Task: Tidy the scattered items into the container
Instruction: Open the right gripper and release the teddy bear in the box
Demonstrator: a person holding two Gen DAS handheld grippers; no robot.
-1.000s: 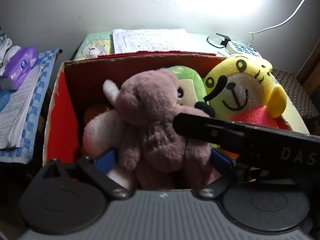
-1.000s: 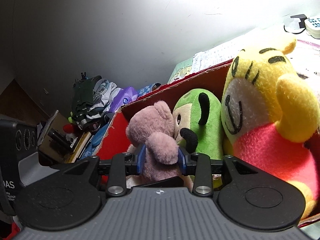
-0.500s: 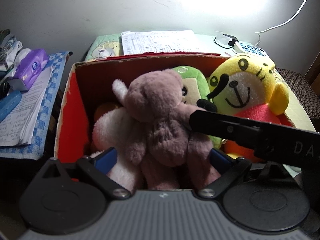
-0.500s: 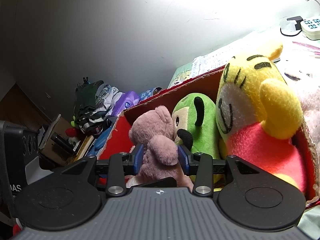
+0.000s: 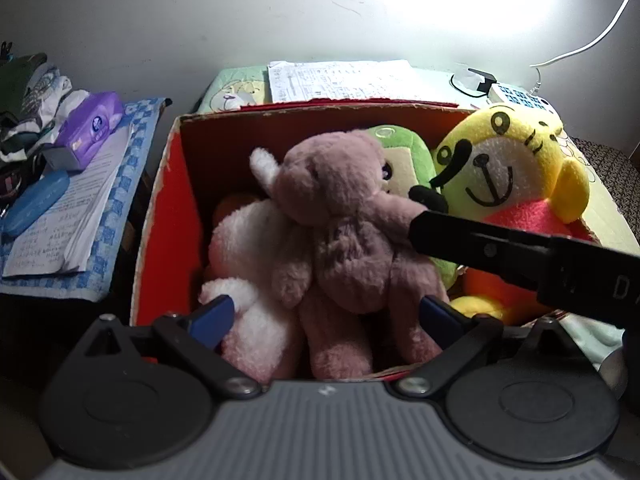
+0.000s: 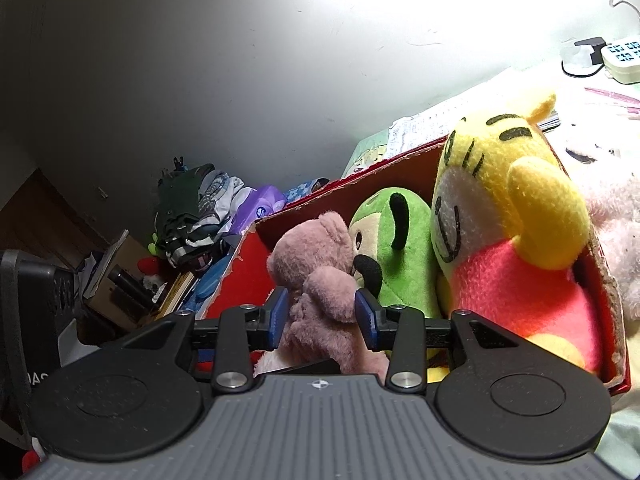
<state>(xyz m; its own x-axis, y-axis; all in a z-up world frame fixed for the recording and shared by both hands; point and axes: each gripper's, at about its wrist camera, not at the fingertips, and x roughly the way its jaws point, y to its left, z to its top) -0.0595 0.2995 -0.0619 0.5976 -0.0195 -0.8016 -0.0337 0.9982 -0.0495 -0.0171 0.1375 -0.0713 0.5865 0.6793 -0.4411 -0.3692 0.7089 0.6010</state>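
Right gripper [image 6: 321, 316] pinches the pink bear's [image 5: 348, 232] arm over the box [image 5: 168, 216]; left gripper [image 5: 324, 316] spread. Best released low, between neighbouring toys.

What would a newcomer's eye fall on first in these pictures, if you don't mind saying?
Probably the red cardboard box crammed with plush toys, above all the yellow smiling plush at its right end beside a green plush. Next, the mauve teddy bear in the middle, its arm between the right gripper pads, while the left gripper is open around its legs.
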